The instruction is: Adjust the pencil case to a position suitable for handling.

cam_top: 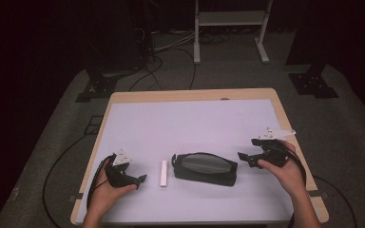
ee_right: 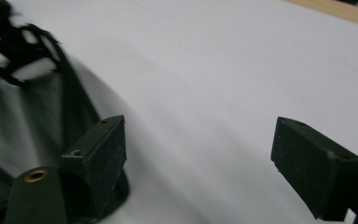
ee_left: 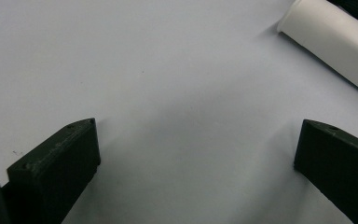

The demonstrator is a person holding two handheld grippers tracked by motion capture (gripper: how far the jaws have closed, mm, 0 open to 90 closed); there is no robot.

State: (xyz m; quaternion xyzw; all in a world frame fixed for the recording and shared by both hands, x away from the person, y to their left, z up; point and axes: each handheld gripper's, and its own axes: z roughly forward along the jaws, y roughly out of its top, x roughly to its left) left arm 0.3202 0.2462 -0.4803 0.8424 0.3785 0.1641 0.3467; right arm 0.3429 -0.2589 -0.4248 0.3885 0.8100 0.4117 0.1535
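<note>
A black zip pouch [cam_top: 204, 168] with a grey mesh top lies near the table's front middle. Just left of it a small white stick-shaped object [cam_top: 164, 173] lies on the white sheet; in the left gripper view its white end [ee_left: 335, 44] sits at the upper right. My left gripper [cam_top: 140, 179] rests on the sheet left of the stick, jaws wide apart and empty [ee_left: 196, 154]. My right gripper [cam_top: 245, 158] hovers at the pouch's right end, open, with the pouch's mesh and strap [ee_right: 23, 84] to the left of its jaws [ee_right: 198, 158].
A white sheet [cam_top: 190, 123] covers the wooden table [cam_top: 190, 95]. Beyond the table stand a white frame [cam_top: 230, 28], dark stands [cam_top: 102, 83] and cables on grey floor. Cables trail from both grippers off the table's front corners.
</note>
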